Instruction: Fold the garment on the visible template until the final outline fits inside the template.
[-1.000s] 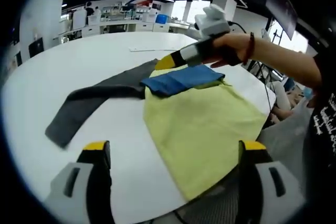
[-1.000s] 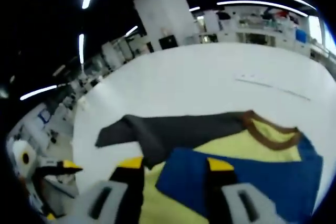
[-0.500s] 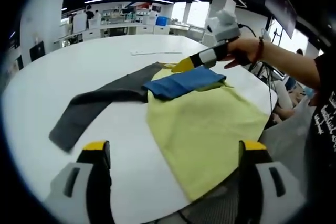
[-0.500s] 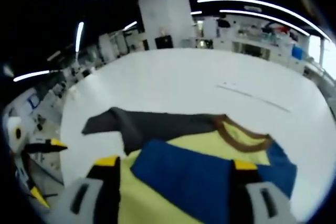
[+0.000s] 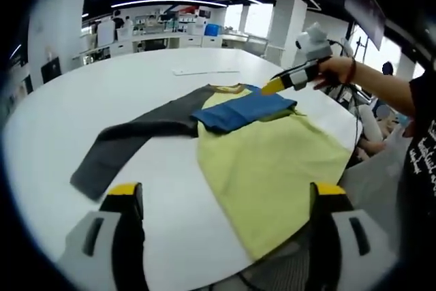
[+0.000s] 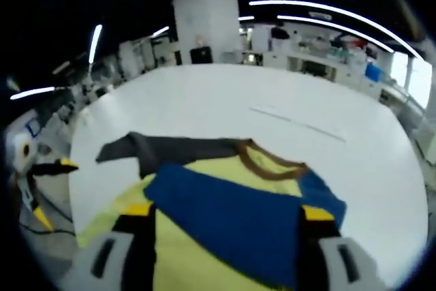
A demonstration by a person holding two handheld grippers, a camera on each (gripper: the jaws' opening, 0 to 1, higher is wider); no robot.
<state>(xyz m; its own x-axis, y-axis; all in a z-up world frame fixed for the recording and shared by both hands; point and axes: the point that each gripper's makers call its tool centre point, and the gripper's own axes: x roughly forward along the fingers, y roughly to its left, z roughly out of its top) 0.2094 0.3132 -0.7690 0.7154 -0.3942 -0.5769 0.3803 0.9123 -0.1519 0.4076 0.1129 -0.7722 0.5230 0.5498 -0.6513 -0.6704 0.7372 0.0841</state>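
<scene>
Risk is lying ahead of both tools: the shirt [image 5: 272, 155] is hanging over the counter [image 5: 61, 120] edge and could slide off. Left tool [image 5: 221, 209] and right tool [image 6: 221, 226] are gaping, empty.

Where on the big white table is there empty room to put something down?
The table is bare on the far side, beyond the brown collar, up to a thin strip lying there. It is also bare between the grey sleeve and the left gripper. The yellow shirt and its blue sleeve crowd the rest.
</scene>
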